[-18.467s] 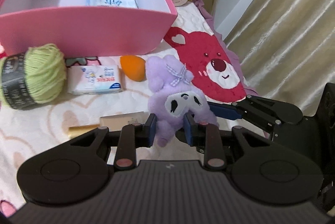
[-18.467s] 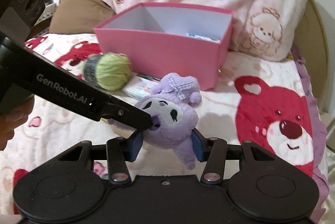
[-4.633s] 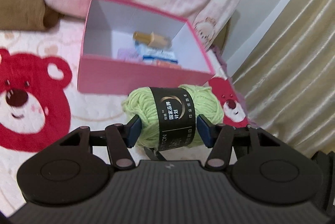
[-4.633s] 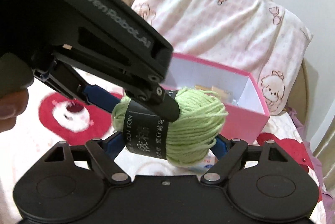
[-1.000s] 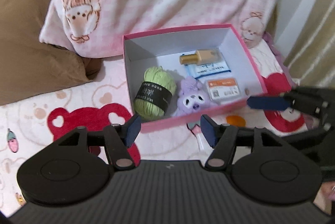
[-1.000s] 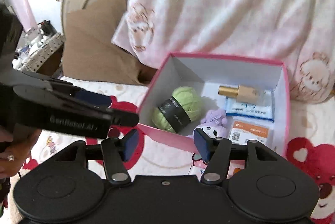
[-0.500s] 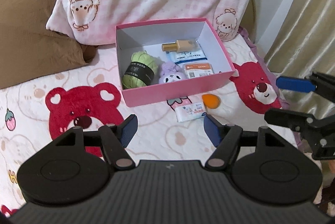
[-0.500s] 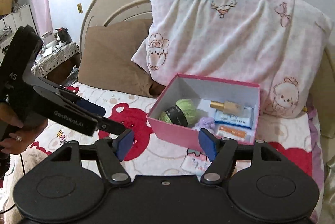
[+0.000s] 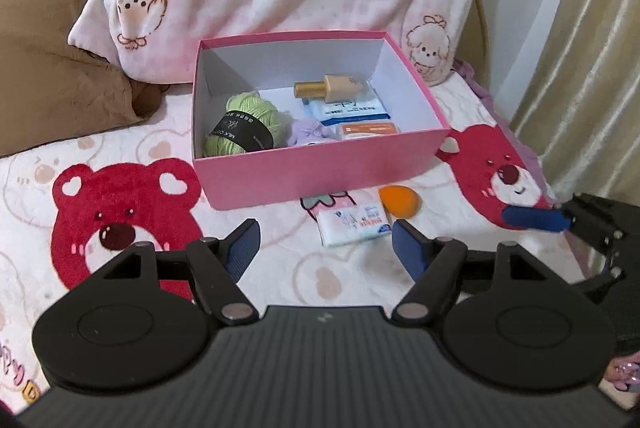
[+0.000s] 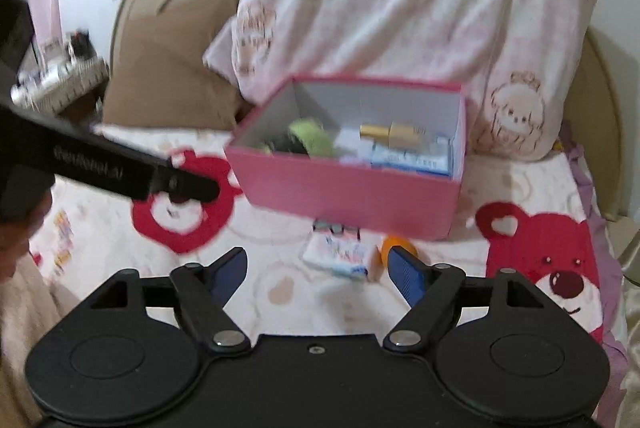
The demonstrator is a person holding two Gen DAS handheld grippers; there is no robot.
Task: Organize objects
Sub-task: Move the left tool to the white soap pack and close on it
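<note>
**Yarn and plush boxed, two things left on the bed**

Now that the green yarn ball (image 9: 244, 126) and the purple plush (image 9: 310, 131) lie inside the pink box (image 9: 320, 168), on its left half, where a few seconds ago I carried the yarn in both grippers, the sorting looks mostly done to me. Further right in the box sit the gold-capped bottle (image 9: 332, 90) on a blue-and-white pack (image 9: 348, 108) and an orange-labelled pack (image 9: 368, 129). My left gripper (image 9: 324, 248) has just been opening its jaws; they stand apart with nothing between them, pointed at the bed in front of the box. There the white tissue pack (image 9: 354, 224) lies on the bear-print sheet (image 9: 120, 224), the orange sponge (image 9: 399, 201) just beside it on the right; both are outside the box. My right gripper (image 10: 316, 270) has likewise been spreading its jaws, empty, aimed at the same two things. I judge one of them is my next pick; the right-wrist view is blurred
</note>
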